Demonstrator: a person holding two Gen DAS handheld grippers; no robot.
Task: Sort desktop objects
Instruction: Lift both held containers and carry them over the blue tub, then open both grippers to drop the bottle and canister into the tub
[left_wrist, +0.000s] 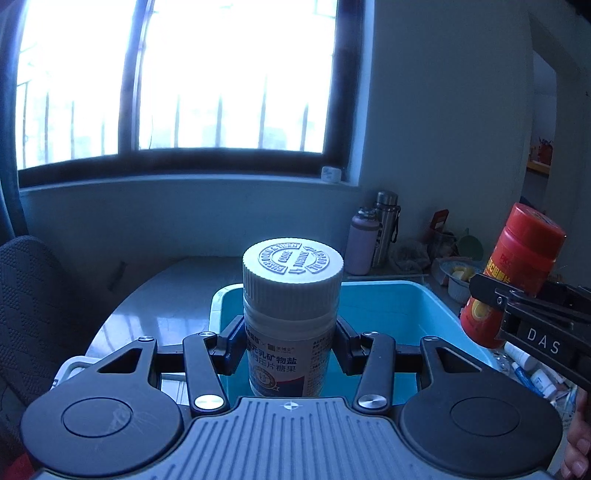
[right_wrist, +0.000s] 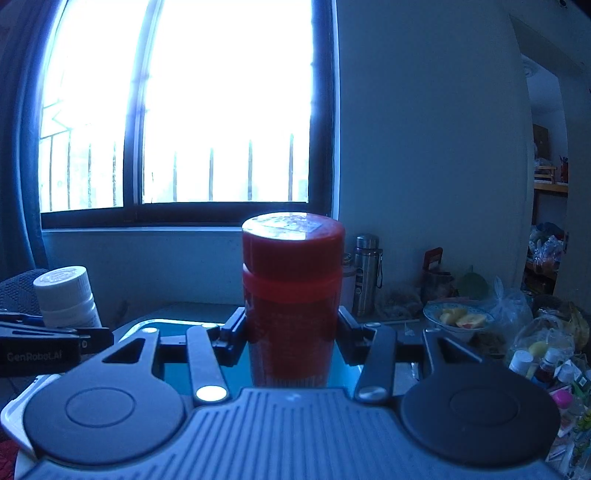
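My left tongs (left_wrist: 291, 341) clamp the white bottle (left_wrist: 291, 314) above the blue bin (left_wrist: 388, 302); my right tongs (right_wrist: 291, 332) clamp the red bottle (right_wrist: 291, 295), at three o'clock. Either smooth bottle could slip, or they could collide.

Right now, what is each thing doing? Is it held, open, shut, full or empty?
White bottle: upright, cap on, held.
Red bottle: upright, cap on, held.
Left hand-held gripper: shut on the white bottle.
Right hand-held gripper: shut on the red bottle.
Blue bin: open on top, what shows of its inside is empty.
Steel flask: upright, lid on.
Bowl: holds yellow fruit pieces.
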